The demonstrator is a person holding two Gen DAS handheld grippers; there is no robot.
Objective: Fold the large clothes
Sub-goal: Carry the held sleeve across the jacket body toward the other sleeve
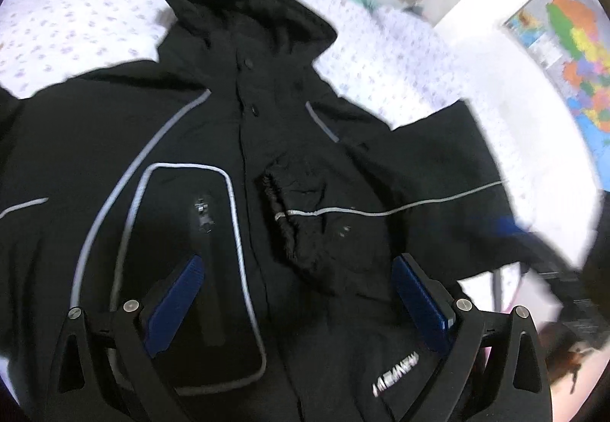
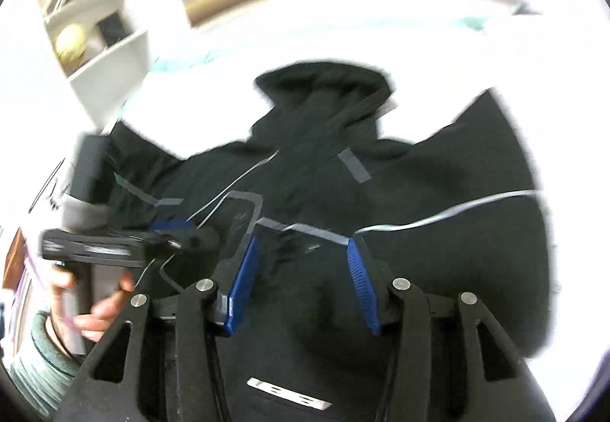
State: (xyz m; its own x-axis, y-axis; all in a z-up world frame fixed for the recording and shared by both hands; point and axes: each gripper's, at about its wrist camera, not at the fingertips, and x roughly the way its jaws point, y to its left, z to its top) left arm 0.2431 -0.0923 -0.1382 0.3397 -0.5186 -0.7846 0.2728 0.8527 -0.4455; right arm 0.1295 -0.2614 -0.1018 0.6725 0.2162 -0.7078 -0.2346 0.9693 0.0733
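Jacket (image 1: 213, 139), black with grey piping, lies front-up on the patterned bedsheet (image 1: 76, 21), filling the centre of both wrist views; hood (image 1: 244, 6) toward upper centre of the frame. One sleeve already lies across the chest, its elastic cuff (image 1: 284, 208) near mid-frame in the left view. Other sleeve (image 1: 15, 162) runs off the left edge, not yet folded.

Left gripper (image 1: 297, 265): jaws spread wide, nothing between the pads, hovering over the chest pocket (image 1: 187, 242). Right gripper (image 2: 303, 250): jaws partly apart, over the folded cuff area; grip or contact unclear because of blur.

Step judged: sleeve folding, roughly half done. Next move likely needs the left gripper to reach toward the frame's left edge, pinch the spread sleeve and bring it across the chest without dragging the first one.
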